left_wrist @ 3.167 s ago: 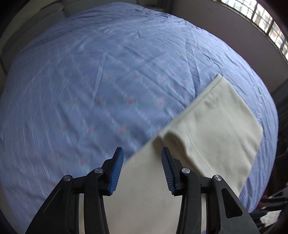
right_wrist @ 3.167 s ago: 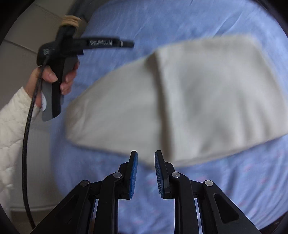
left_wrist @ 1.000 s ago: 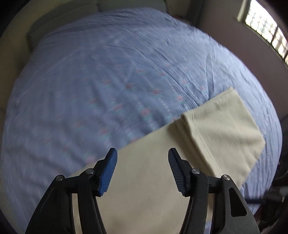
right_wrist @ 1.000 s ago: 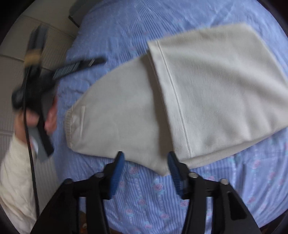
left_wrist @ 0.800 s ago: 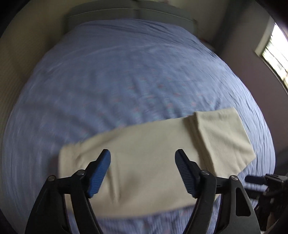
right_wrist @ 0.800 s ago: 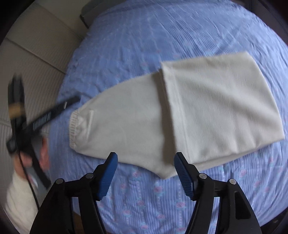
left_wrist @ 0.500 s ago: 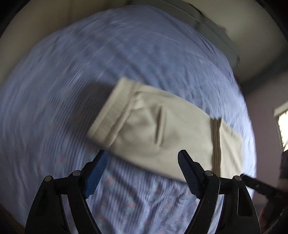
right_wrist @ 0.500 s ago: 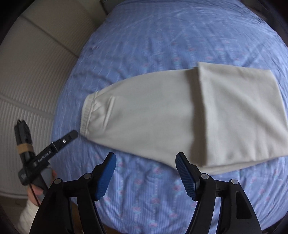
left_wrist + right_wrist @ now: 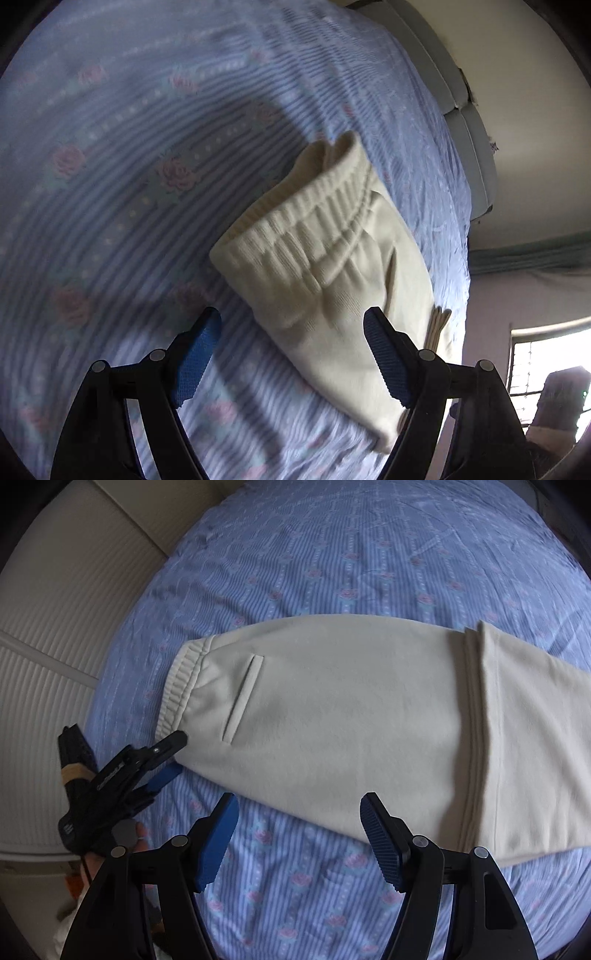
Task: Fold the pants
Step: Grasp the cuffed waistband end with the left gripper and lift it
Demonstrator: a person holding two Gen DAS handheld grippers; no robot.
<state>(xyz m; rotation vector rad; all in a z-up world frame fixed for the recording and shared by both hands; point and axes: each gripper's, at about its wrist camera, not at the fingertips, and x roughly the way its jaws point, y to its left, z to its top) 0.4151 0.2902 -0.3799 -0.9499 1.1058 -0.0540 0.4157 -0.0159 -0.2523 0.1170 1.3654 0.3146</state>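
A: What is changed since a second ago?

B: The left gripper [image 9: 291, 350] is brought down to the waistband corner of the pants [image 9: 332, 716], which lie half-folded near the bed [image 9: 332, 546] edge. Both pairs of fingers are spread, nothing clamped.

A: And the right gripper [image 9: 299, 834]?

B: It is positioned over the near hem; the next fold is judged imminent.

Blue floral-striped bedspread [image 9: 369, 554], ribbed cream wall panels [image 9: 55, 609], bright window [image 9: 546, 354].
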